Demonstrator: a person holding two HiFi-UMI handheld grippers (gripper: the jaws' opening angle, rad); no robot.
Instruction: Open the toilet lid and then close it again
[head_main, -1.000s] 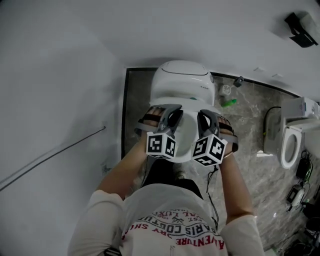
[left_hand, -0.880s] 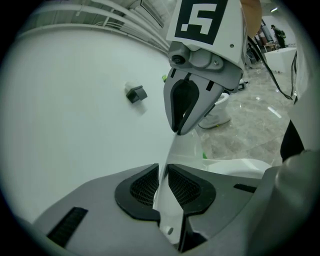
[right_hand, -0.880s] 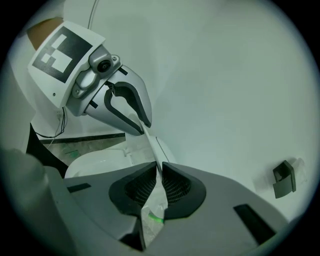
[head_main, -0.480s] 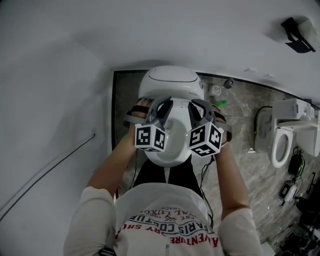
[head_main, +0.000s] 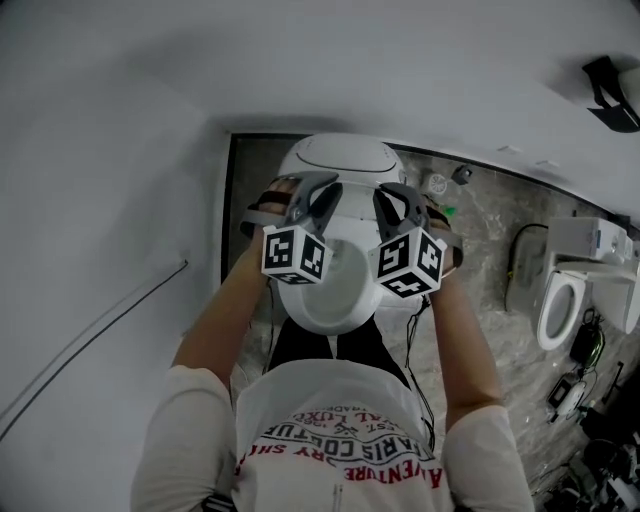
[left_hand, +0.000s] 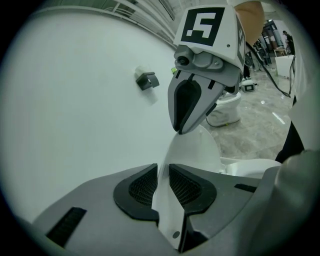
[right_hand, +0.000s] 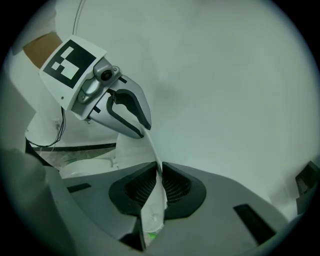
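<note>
Though marker cubes (head_main: 295, 255) block grip in head view, gripper views show me: left claw (left_hand: 162, 172) just widening, pads touching toilet lid (left_hand: 196, 150); right claw (right_hand: 159, 181) clamping lid. Second toilet (head_main: 556, 300) beyond.

Head camera sat above the person, facing steeply down past the shirt (head_main: 340, 440). The toilet lid (head_main: 332, 292) lay mid-frame at moderate range, with the left gripper (head_main: 315, 187) and right gripper (head_main: 395, 192) on it.

Left gripper camera rode just behind its own jaws, very close to the lid. It faced across the lid toward the right gripper (left_hand: 183, 127), with the white wall (left_hand: 75, 100) behind and floor (left_hand: 260, 120) at right.

Right gripper camera sat likewise, looking at the left gripper (right_hand: 145, 131) and that wall.

All three views shared the lid.
</note>
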